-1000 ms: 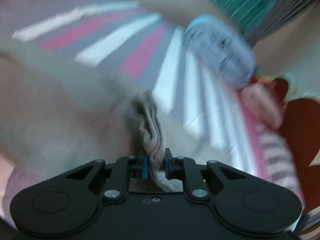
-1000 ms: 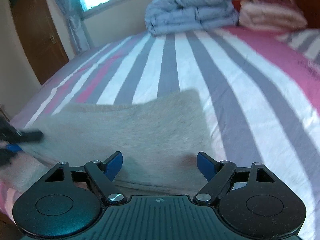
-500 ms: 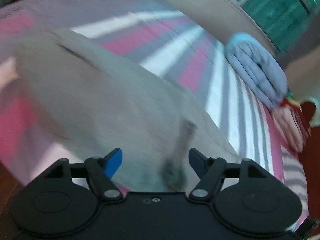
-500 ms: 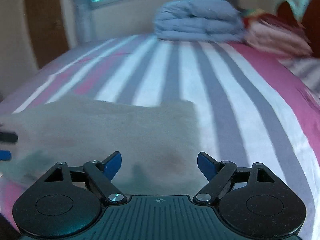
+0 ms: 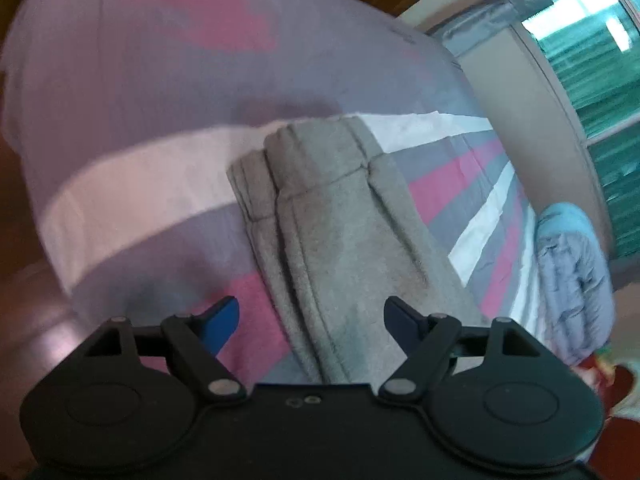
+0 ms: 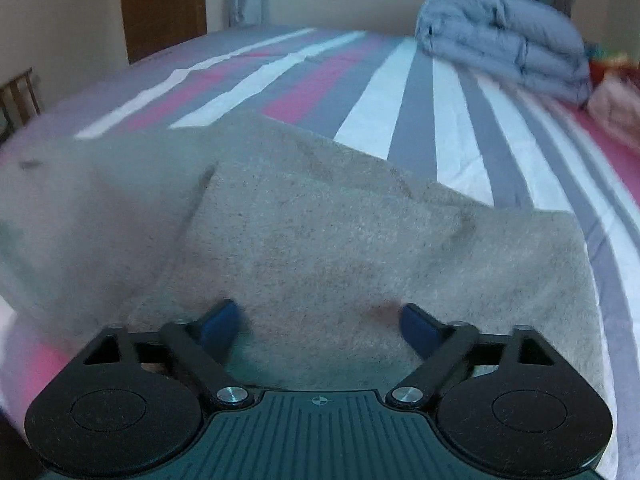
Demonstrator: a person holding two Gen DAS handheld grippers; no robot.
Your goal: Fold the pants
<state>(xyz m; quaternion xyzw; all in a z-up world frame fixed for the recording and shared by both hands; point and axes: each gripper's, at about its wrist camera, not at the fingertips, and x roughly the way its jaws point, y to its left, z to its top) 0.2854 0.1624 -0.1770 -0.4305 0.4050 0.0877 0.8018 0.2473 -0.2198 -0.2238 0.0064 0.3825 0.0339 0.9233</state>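
Grey fleece pants lie folded on the striped bed. In the left wrist view the two leg hems lie stacked at the far end, near the bed's edge. My left gripper is open and empty, hovering over the legs. In the right wrist view the pants spread wide, with one layer folded over another. My right gripper is open and empty just above the near edge of the cloth.
The bed sheet has grey, white and pink stripes. A folded blue-grey duvet sits at the far end, with pink bedding beside it. A brown door and wooden floor lie beyond the bed's edge.
My left gripper let go of the bunched pants, opened and swung round to look along the legs. My right gripper stayed open and shifted a little over the cloth.
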